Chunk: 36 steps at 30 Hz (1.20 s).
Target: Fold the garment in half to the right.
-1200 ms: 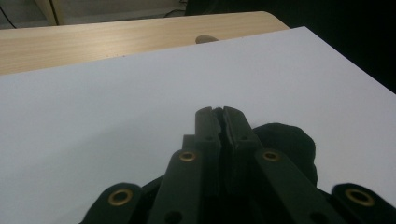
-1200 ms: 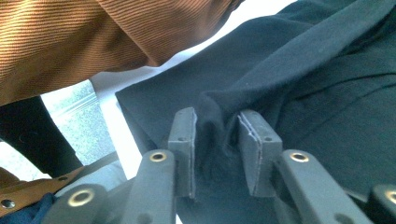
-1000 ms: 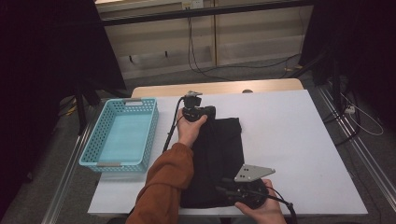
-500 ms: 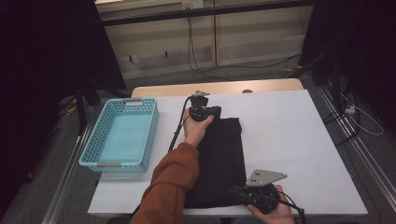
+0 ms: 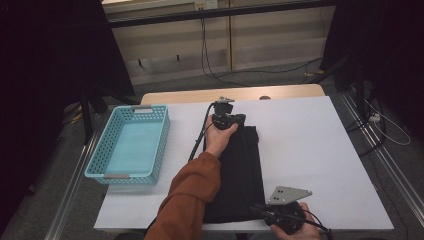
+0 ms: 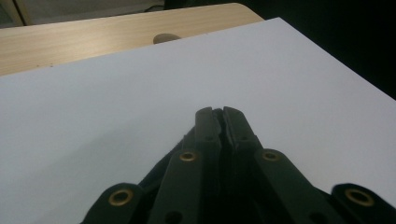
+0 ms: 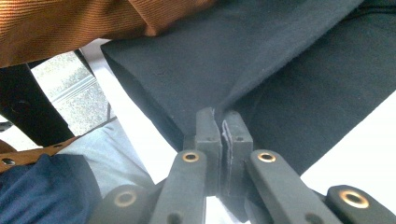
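High view: black cloth (image 5: pixel 240 175) lies flat as a long folded strip down the middle of the white bench (image 5: pixel 320 150), running from the far-centre to the near edge. Left gripper (image 5: pixel 239 120) sits at the cloth's far end, held by the left hand (image 5: pixel 220 137) with an orange sleeve (image 5: pixel 187 200) stretched along the cloth's left side. Right gripper (image 5: pixel 260 210) is at the cloth's near right corner, grey plate on top, right hand (image 5: pixel 300 231) at the bench edge. Blue basket (image 5: pixel 131 145) sits on the bench's left side, well apart from the cloth.

Left gripper view: jaws pressed together, a thin bit of dark cloth (image 6: pixel 187 140) pinched between and bunched just beside them; white bench beyond, wooden strip (image 6: pixel 93 37) at the far edge.

Right gripper view: jaws pressed together on a fold of the cloth (image 7: pixel 261 70), which pulls up into a ridge at the tips. Orange sleeve (image 7: pixel 93 23) crosses the top. Floor and the person's lap show lower left past the bench edge.
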Each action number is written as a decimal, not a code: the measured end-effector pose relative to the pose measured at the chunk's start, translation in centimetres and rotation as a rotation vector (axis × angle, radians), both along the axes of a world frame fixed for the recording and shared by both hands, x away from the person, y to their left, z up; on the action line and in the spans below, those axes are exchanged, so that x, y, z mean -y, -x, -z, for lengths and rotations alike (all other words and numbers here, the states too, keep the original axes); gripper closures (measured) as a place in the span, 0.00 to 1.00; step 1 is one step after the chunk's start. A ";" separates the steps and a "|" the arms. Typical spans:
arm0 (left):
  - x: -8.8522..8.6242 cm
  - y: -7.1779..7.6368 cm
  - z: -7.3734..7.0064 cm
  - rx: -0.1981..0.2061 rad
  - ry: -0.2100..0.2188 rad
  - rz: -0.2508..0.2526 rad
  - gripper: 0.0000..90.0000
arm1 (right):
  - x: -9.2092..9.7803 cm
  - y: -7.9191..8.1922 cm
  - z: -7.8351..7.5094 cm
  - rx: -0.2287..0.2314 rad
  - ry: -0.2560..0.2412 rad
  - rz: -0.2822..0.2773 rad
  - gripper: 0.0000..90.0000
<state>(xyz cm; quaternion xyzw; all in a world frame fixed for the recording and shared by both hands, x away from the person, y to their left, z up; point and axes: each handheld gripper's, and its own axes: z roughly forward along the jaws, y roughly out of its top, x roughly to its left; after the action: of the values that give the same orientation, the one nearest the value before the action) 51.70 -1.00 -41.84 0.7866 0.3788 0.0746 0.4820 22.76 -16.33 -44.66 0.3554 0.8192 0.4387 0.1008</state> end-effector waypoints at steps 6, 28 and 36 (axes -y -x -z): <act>0.9 0.2 0.5 -0.016 -0.004 0.028 0.95 | 0.3 0.1 -0.1 -0.001 -0.004 -0.002 0.98; -3.1 1.9 -0.7 0.015 -0.027 0.000 0.43 | 0.8 0.3 1.3 -0.072 0.055 -0.005 0.98; -6.1 3.3 -1.0 0.076 -0.036 -0.014 0.23 | 1.4 0.5 1.3 -0.077 0.050 0.014 0.98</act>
<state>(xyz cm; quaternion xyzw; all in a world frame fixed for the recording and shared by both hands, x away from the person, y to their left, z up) 48.39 5.15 -40.87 0.7891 0.3643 0.1145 0.4811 22.28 -17.70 -45.96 0.3751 0.8308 0.4032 0.0809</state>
